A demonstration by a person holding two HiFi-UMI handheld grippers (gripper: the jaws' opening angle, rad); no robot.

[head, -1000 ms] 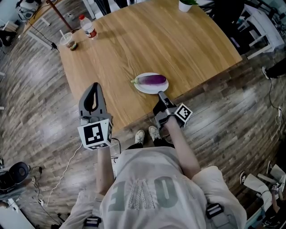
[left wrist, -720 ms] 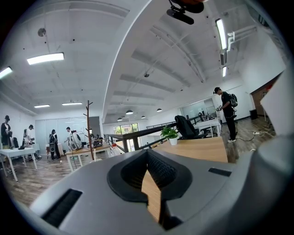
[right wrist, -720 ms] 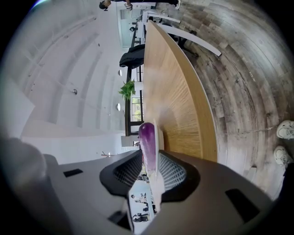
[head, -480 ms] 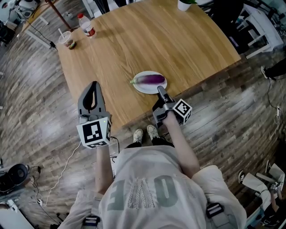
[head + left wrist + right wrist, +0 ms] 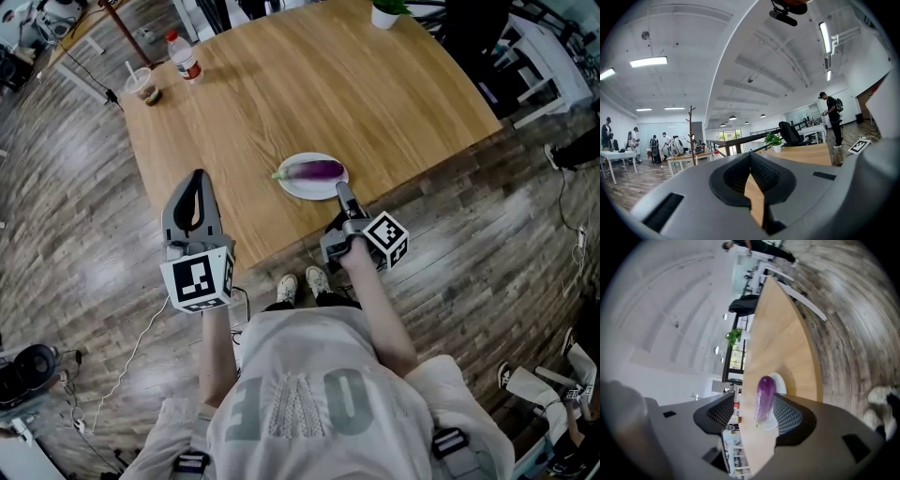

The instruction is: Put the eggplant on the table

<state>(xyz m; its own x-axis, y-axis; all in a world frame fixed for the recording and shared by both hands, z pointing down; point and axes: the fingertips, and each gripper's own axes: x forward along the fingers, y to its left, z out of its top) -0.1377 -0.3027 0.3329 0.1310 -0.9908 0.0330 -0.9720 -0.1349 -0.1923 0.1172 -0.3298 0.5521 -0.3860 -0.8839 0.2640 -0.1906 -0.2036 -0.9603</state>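
Eggplant [image 5: 317, 170] on plate [image 5: 314, 191], wooden table [image 5: 309, 84]; plank floor [image 5: 75, 216]

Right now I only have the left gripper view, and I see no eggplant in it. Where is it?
Observer: The eggplant lies on a white plate near the table's front edge.
Operator: Is the right gripper holding it?
Observer: No. The right gripper's jaws have just been opening and stand wide; the eggplant lies ahead between them, ungripped.
Operator: Where is my gripper relative to the plate?
Observer: The left gripper hovers at the table's edge, left of the plate and apart from it.
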